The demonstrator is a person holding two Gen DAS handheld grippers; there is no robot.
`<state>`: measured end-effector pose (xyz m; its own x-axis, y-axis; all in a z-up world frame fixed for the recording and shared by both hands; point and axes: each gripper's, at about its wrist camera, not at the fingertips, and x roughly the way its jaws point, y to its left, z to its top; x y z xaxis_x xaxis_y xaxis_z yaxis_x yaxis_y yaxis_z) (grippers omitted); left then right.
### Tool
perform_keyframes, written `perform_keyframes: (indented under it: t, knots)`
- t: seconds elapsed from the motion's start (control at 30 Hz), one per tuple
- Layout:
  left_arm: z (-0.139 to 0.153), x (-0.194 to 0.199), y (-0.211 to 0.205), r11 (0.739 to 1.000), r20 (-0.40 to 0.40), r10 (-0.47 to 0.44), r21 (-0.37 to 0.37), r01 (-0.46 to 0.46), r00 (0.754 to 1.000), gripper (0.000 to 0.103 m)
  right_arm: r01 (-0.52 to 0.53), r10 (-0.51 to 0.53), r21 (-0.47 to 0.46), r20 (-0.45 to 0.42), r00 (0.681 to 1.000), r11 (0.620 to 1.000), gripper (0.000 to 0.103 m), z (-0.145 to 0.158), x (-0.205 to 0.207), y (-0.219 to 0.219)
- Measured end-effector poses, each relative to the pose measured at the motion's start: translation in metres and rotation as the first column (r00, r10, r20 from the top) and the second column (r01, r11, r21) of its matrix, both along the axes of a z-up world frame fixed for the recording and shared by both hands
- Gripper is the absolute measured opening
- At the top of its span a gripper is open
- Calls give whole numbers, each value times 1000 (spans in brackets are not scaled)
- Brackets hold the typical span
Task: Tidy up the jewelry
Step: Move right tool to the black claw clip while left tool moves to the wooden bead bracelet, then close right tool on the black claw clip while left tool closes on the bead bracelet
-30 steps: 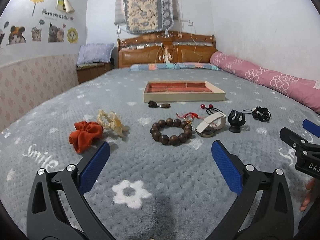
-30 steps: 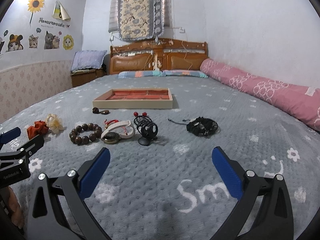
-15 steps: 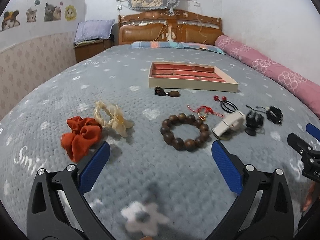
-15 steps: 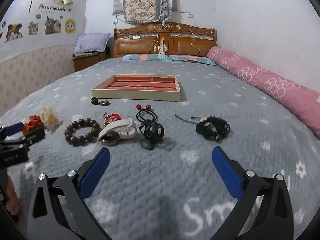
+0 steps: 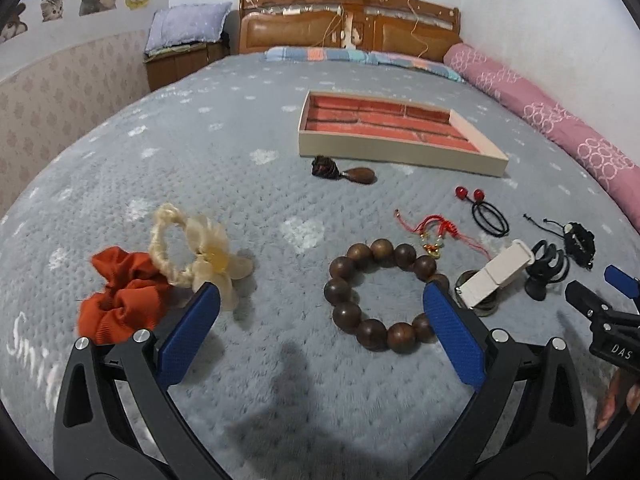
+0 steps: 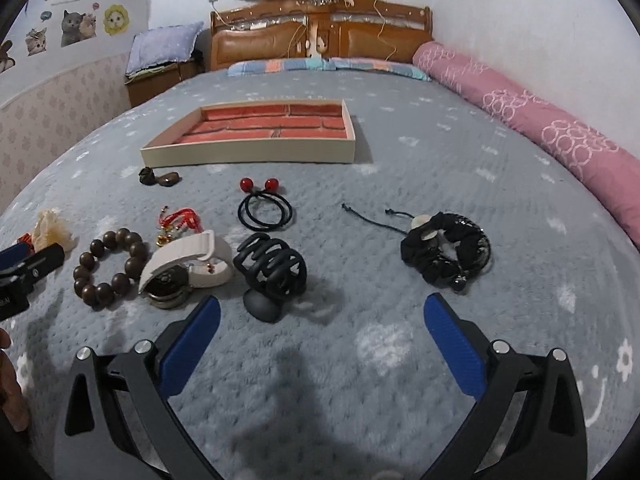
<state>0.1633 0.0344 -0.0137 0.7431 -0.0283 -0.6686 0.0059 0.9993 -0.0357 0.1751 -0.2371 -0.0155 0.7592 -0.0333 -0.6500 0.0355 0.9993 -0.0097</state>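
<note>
Red-lined tray [image 5: 400,148], compartments bare

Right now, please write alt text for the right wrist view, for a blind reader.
The open right gripper hovers over a grey bedspread, just before a black claw clip. Beads, hair ties and a black scrunchie lie scattered before an empty red-lined tray.

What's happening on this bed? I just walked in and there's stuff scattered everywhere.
A person with a gripper in each hand is starting to sort jewelry into the red-lined tray, which looks empty. Both grippers are open and hold nothing. The left gripper hovers near the wooden bead bracelet, with the orange scrunchie and cream scrunchie to its left. The right gripper hangs just short of the black claw clip and black scrunchie.
</note>
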Motion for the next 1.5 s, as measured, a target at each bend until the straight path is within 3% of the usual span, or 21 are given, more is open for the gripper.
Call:
perform_keyframes:
  t: [0.13,0.57,0.87,1.1,1.37,1.5]
  knots:
    - [-8,12,2,1000,-37,8,-5,-8,999,98,-10,10,-5,-32,999,1000,98,-8,12,3]
    - [-23,38,-4,1000,-115,-5,26,8,993,97,-46,49,32,-86,995,998,71,-17,42,6]
    - [-36,51,-2,1000,-198,-13,-2,12,980,81,-82,86,48,-86,993,995,53,-18,47,10]
    - [-39,53,-7,999,-206,-24,16,28,978,79,-112,117,73,-77,990,991,40,-17,46,11]
    - [-39,52,-12,998,-201,-24,48,34,979,70,-114,119,87,-63,991,990,38,-14,42,9]
    - [-39,49,-17,996,-193,-42,63,56,980,59,-113,119,98,-60,991,989,38,-15,41,7]
